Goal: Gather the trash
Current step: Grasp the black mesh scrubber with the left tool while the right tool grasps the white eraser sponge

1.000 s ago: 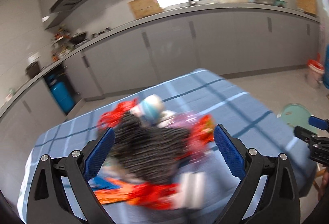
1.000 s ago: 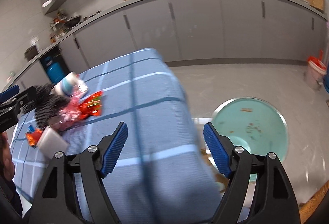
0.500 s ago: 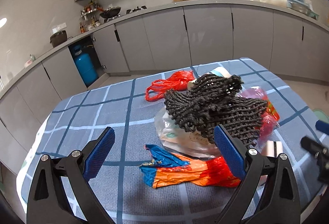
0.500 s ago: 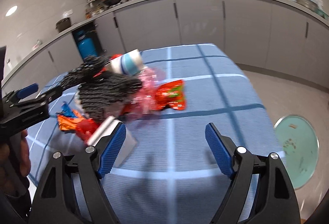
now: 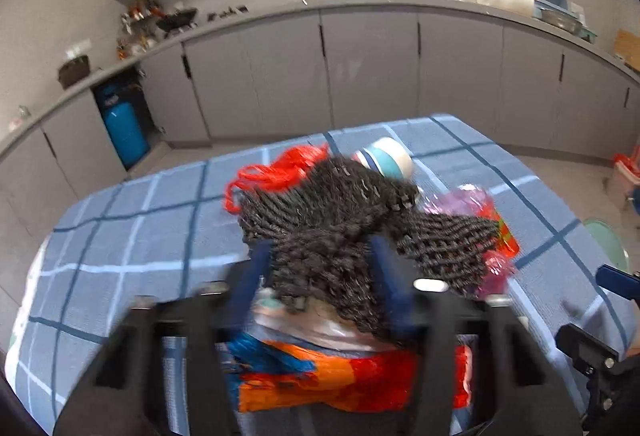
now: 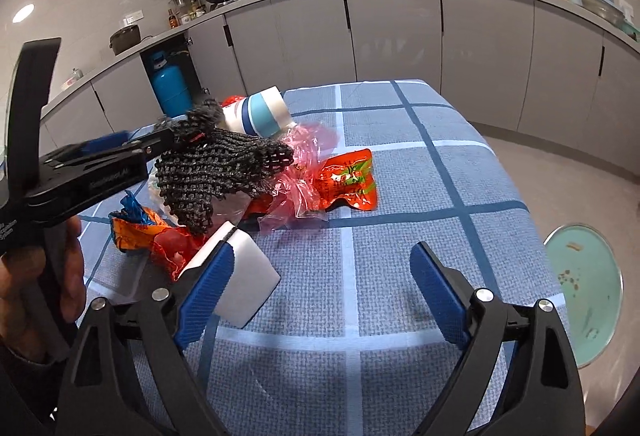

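L gripper [image 5: 324,272]: jaws closing, pads either side of the black knitted mesh rag [image 5: 344,220]; firm pinch can't tell, blurred.
R gripper [image 6: 320,292]: jaws spreading wide, nothing betw. them; white foam block [image 6: 244,276] touching its L pad.
Trash pile: on blue checked tablecloth [image 6: 400,203], at 10 o'clock in R view; orange-blue wrapper [image 5: 320,380] under rag.
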Motion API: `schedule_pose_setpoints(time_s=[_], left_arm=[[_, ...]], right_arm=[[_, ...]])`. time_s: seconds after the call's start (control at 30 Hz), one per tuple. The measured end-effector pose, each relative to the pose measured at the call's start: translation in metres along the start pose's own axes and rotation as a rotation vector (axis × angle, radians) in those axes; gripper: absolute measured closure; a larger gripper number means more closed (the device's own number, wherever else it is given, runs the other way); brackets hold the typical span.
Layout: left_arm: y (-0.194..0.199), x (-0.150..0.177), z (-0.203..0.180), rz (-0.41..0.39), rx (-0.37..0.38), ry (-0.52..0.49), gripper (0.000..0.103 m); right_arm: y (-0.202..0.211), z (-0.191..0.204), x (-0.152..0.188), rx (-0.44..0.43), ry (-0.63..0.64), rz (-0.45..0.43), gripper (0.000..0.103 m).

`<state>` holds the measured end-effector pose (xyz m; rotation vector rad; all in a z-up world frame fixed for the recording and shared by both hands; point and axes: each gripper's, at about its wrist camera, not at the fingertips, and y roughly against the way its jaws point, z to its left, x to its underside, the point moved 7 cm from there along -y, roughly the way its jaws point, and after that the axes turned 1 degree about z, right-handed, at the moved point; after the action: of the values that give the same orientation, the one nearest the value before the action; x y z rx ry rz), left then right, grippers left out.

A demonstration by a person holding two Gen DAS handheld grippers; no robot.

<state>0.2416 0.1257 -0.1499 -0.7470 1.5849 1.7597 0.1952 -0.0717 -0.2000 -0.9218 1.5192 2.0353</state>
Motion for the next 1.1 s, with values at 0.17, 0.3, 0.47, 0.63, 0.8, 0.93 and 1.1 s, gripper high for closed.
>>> schedule_pose_setpoints(time_s=[0.17, 0.3, 0.47, 0.63, 0.8, 0.93, 1.1], left_arm=[[0.0, 0.006, 0.008, 0.02, 0.013, 0.024, 0.093], [0.012, 0.001, 0.016, -0.017, -0.009, 0.035, 0.094], [0.033, -0.006, 0.026, -0.071, -0.06, 0.031, 0.094], [0.049, -0.001, 0.029, -0.094, -0.106, 0.018, 0.094], [0.05, 0.013, 0.023, -0.062, -0.095, 0.011, 0.094], [0.058, 0.011, 0.022, -0.075, -0.098, 0.007, 0.094], [0.07, -0.001, 0.009, -0.111, -0.089, -0.017, 0.094]], right_arm=[[-0.003, 0.01, -0.001, -0.033, 0.001, 0.008, 0.014], [-0.004, 0.026, -0.001, -0.066, 0.021, 0.009, 0.014], [-0.01, 0.048, 0.003, -0.095, 0.048, 0.023, 0.014], [-0.019, 0.059, 0.01, -0.107, 0.063, 0.046, 0.015], [-0.027, 0.059, 0.02, -0.135, 0.066, 0.106, 0.057], [-0.017, 0.057, 0.018, -0.151, 0.074, 0.08, 0.064], [0.007, 0.044, 0.005, -0.14, 0.059, 0.002, 0.065]])
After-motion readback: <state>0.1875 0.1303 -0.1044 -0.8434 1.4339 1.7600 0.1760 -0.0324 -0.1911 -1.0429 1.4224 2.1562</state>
